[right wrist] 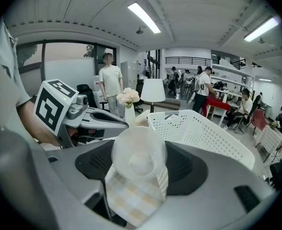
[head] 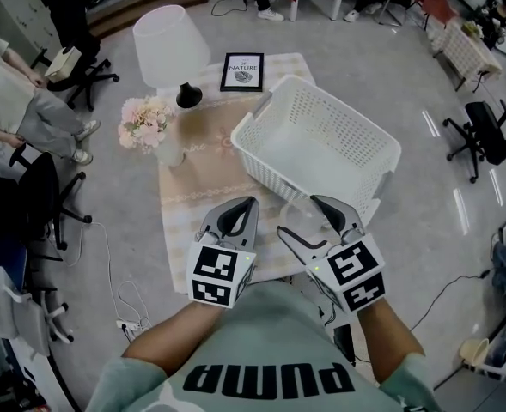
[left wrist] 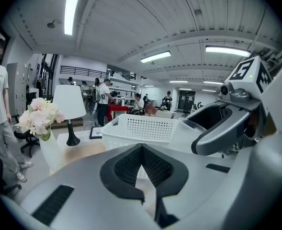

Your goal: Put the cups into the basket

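Our right tool (head: 301,215) pinches a clear cup (right wrist: 140,153) just short of the white basket (head: 349,112). Left tool (left wrist: 141,147) is pressed together, empty. The basket looks bare, so no cup's in yet.

Clear cup (right wrist: 139,153) in right tongs (head: 300,220) beside white basket (head: 323,110)

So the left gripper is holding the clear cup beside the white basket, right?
Not quite: the right gripper holds the cup, as the right gripper view shows. The left gripper is shut on nothing. The rest stands: the cup is clear and beside the white basket.
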A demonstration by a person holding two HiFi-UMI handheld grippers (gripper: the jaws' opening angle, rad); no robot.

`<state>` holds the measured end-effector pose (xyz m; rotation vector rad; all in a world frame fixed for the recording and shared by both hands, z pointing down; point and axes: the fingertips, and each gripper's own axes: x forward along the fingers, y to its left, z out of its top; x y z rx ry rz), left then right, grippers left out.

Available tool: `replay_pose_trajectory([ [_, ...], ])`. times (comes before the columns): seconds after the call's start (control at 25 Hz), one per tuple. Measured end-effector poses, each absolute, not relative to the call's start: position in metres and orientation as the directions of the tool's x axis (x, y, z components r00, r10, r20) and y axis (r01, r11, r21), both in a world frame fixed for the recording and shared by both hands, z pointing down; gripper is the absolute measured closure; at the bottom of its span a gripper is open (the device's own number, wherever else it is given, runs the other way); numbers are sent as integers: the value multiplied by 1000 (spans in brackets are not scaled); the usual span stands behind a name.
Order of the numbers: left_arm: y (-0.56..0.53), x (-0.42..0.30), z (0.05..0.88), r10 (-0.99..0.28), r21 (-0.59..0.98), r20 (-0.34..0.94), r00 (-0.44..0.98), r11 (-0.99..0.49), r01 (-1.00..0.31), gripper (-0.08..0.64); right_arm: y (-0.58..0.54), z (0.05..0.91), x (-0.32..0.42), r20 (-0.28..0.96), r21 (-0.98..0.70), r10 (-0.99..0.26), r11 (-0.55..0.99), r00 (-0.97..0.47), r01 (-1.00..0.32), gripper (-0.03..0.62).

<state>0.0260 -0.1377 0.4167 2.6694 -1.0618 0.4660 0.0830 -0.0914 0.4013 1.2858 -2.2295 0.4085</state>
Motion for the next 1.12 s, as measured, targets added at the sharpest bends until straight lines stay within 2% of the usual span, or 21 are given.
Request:
replay_pose_trajectory([
  [0.52, -190, 49, 380, -697, 74, 343, 630, -648, -758, 558, -159, 365, 124, 557, 30, -703, 549, -442, -835, 256],
  [1.12, -255, 80, 365, -736, 77, 348, 581, -595, -800, 558, -246, 398, 170, 579, 45, -716, 507, -391, -861, 256],
])
